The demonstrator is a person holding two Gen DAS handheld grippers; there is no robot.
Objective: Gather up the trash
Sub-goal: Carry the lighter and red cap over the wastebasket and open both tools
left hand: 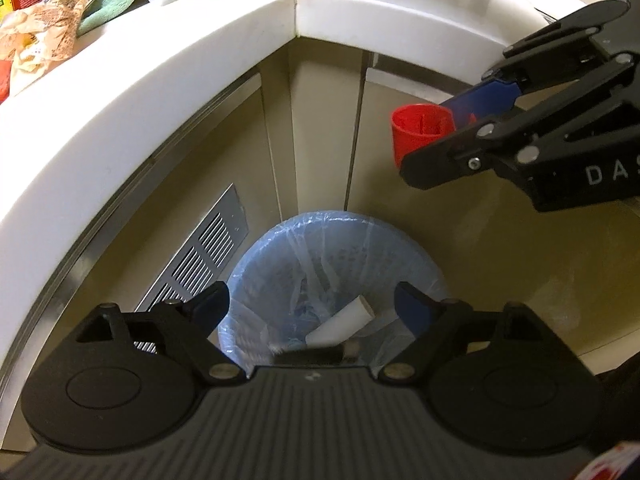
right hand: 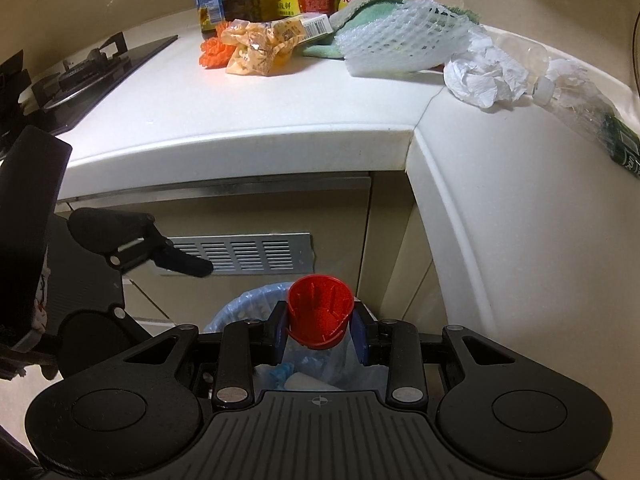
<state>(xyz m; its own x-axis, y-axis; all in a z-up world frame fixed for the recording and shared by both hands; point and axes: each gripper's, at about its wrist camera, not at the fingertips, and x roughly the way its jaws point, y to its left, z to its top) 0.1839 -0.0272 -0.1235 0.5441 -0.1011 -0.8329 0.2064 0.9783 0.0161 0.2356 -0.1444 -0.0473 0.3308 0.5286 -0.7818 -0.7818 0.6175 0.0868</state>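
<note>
The right gripper (right hand: pixel 320 330) is clamped on a red plastic cap (right hand: pixel 320 314), its blue pads pressing the cap's sides with the open mouth tipped toward the counter; the cap hangs above the blue-lined waste bin (right hand: pixel 240 308). The left gripper (left hand: pixel 312 308) stands wide apart with nothing between its jaws, held over the same bin (left hand: pixel 340 240), where a white paper tube (left hand: pixel 344 322) lies inside the liner. The bin sits on the floor in the cabinet corner, just beside a metal vent grille (left hand: pixel 200 264). Up on the white countertop (right hand: pixel 240 104) remain a crumpled white paper wad (right hand: pixel 486 76), white foam netting (right hand: pixel 404 36), a crushed clear plastic bottle (right hand: pixel 576 92) and a yellowish crumpled wrapper (right hand: pixel 260 46).
</note>
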